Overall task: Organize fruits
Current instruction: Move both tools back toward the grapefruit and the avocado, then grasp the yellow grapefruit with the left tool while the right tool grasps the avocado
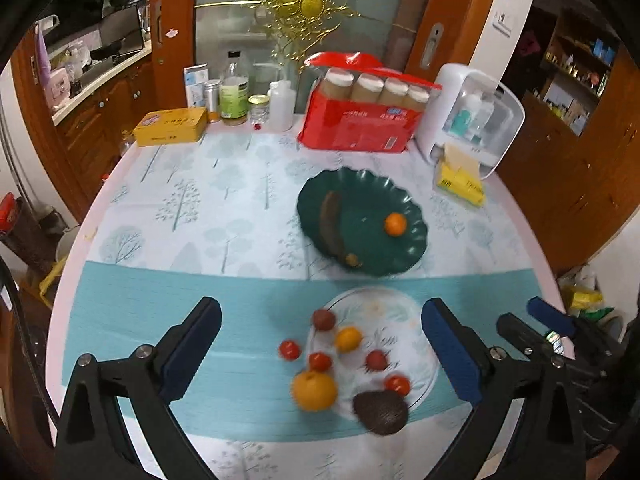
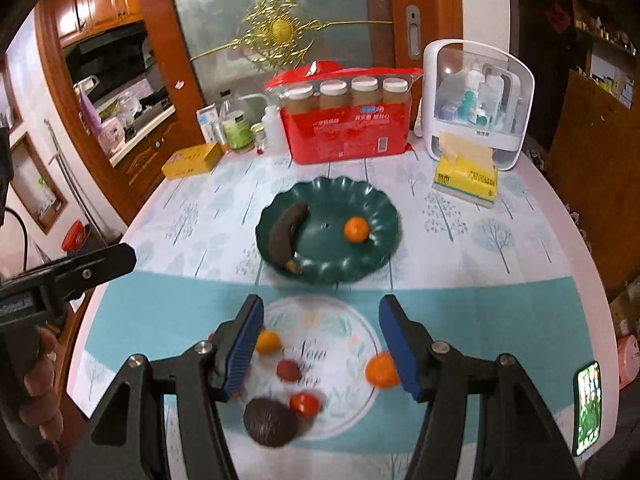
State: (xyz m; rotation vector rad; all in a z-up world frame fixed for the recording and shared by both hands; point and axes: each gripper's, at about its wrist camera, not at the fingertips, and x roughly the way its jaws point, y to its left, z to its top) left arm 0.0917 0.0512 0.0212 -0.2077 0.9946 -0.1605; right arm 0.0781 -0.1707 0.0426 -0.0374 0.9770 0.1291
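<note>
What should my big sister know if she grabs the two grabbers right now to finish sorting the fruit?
Left gripper: open, empty, hanging over the near fruit pile.
Right gripper: open, empty, over the clear glass plate.
Done: the green scalloped plate already holds a dark, overripe banana and one small orange.
Left: the near fruit, on and around the glass plate: the avocado, a big orange, a small orange at the plate's right rim, a yellow-orange fruit, and several small red fruits. Blur hides what kind the red ones are.

Black plastic frames, silver screws, ribbed blue pads on fingers (image 1: 192,356); bare-skinned hand (image 2: 40,396).
</note>
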